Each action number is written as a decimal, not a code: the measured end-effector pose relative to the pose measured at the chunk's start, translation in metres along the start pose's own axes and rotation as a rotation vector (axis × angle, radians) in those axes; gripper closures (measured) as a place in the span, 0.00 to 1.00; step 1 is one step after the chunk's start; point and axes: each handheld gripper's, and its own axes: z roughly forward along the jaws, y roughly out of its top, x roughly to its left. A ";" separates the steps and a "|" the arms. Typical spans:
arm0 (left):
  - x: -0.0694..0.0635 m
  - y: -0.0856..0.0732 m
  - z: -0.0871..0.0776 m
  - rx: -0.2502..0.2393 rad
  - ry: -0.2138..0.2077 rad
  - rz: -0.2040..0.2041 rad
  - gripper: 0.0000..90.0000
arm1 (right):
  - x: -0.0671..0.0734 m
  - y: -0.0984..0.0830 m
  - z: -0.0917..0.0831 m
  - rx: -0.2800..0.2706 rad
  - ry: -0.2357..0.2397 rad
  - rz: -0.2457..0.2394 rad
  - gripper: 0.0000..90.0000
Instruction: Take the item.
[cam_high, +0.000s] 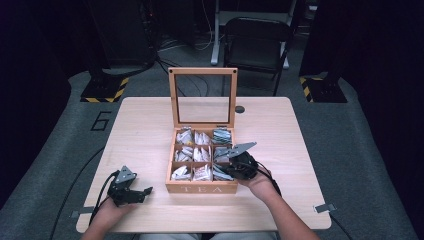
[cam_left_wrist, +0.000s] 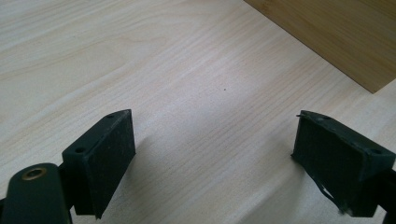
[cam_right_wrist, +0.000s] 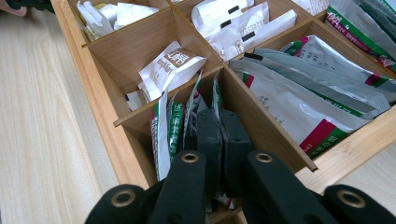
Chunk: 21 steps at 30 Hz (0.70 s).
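The right gripper (cam_right_wrist: 220, 135) tips are buried among the packets (cam_right_wrist: 173, 126), so whatever they pinch is hidden. Tea box (cam_left_wrist: 336, 37) gets cropped by the frame's edge.

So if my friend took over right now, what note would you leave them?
Left gripper: open, holding nothing, resting low over the table to the left of the tea box.
Right gripper: jaws pressed together, dipped into a compartment on the box's right side among green-and-white sachets; whether it pinches one I cannot tell.
Box: lid stands open, nine compartments holding sachets.
Done: box opened, right gripper reached in.
Left: probably lift a sachet out, if that is the job; none lies on the table yet.
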 end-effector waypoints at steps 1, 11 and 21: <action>0.000 0.000 0.000 0.000 0.000 0.000 0.14 | 0.000 0.000 0.000 0.001 0.001 -0.002 0.99; 0.000 0.000 0.000 0.000 0.000 0.000 0.14 | 0.000 0.002 -0.002 -0.002 0.004 -0.013 0.99; 0.000 0.000 0.000 0.000 0.000 0.001 0.14 | 0.002 0.005 -0.007 -0.021 -0.003 -0.020 0.99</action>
